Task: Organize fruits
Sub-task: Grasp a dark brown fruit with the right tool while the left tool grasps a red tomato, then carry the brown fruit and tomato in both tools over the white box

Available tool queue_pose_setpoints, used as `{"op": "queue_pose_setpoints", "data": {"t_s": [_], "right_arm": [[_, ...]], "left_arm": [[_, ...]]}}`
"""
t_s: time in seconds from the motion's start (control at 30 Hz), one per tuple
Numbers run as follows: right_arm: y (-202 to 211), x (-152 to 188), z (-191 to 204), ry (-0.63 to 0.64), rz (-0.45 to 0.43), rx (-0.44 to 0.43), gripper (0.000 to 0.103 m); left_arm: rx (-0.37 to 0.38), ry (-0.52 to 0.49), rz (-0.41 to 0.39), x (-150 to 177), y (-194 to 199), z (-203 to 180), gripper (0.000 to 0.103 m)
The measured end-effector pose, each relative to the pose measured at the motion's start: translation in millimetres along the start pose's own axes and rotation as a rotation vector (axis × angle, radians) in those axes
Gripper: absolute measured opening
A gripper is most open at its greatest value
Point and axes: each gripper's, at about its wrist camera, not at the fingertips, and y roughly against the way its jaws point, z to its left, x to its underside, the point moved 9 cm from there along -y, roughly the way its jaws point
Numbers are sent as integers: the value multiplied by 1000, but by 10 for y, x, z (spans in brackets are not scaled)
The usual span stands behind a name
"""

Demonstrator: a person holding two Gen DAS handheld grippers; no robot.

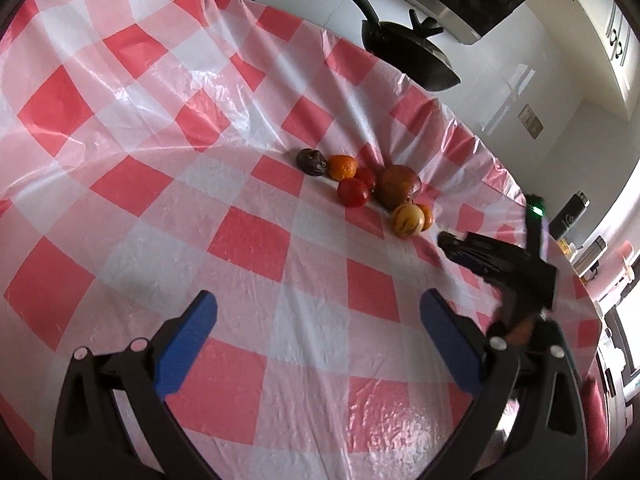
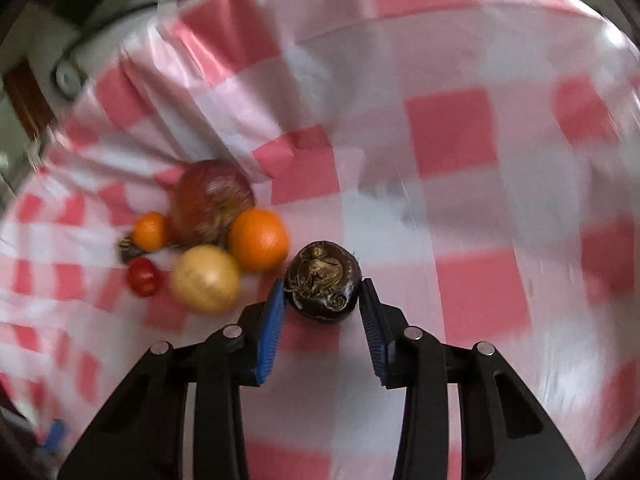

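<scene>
Blue-padded fingers [image 2: 272, 328] of the right gripper [image 2: 323, 304] are closed on a dark, wrinkled round fruit [image 2: 323, 280], both pads appearing to touch its sides as it rests on the red-checked tablecloth [image 2: 460, 184], just right of the orange [image 2: 259, 238] in the fruit cluster. The pick-up step is judged in hand; a lift without loss of grip is required next. The left gripper [image 1: 316, 340] is held wide and empty over near cloth.
</scene>
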Motion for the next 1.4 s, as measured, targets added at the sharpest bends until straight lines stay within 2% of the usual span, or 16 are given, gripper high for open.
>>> {"op": "queue_pose_setpoints", "data": {"t_s": [0.07,0.13,0.17,0.27,0.37,0.4,0.57,0.63,0.7,0.73,0.8,0.97,1.13,1.23,1.4], "right_arm": [[139,162,36,-42,-7,-34,38],[229,315,15,-86,-18,-48,38],[241,299,-5,-104,-28,-52,38],[279,280,-61,-157,-75,-47,38],[237,250,-76,-171,-81,-56,39],[234,253,-74,-173,-87,-58,39],[293,213,-92,-146,-97,-65,39],[282,208,-74,-141,-98,-68,39],[292,207,-76,-144,-99,-75,39],[300,208,-82,-144,-98,-77,39],[306,205,-73,-140,-102,-77,39],[312,206,-69,-136,-106,-81,39],[321,208,-52,-126,-111,-80,39],[314,209,-51,-129,-107,-78,39],[337,205,-31,-121,-115,-73,39]], "left_arm": [[-15,-2,18,12,-33,-8,102],[-39,-21,71,27,-147,-47,102],[-57,-49,96,10,-239,-102,102],[-137,-144,102,-143,-490,-270,102],[-195,-227,114,-390,-902,-468,102],[-212,-255,141,-480,-1113,-536,101],[-239,-289,203,-709,-1690,-656,86],[-285,-304,220,-763,-1863,-620,71],[-321,-325,216,-808,-1946,-581,62],[-333,-340,216,-821,-1963,-577,52],[-314,-356,209,-817,-1934,-596,40],[-258,-355,129,-736,-1582,-629,40],[-185,-309,38,-486,-902,-666,40],[-151,-266,15,-270,-554,-694,40],[-158,-245,10,82,-67,-566,40]]}}
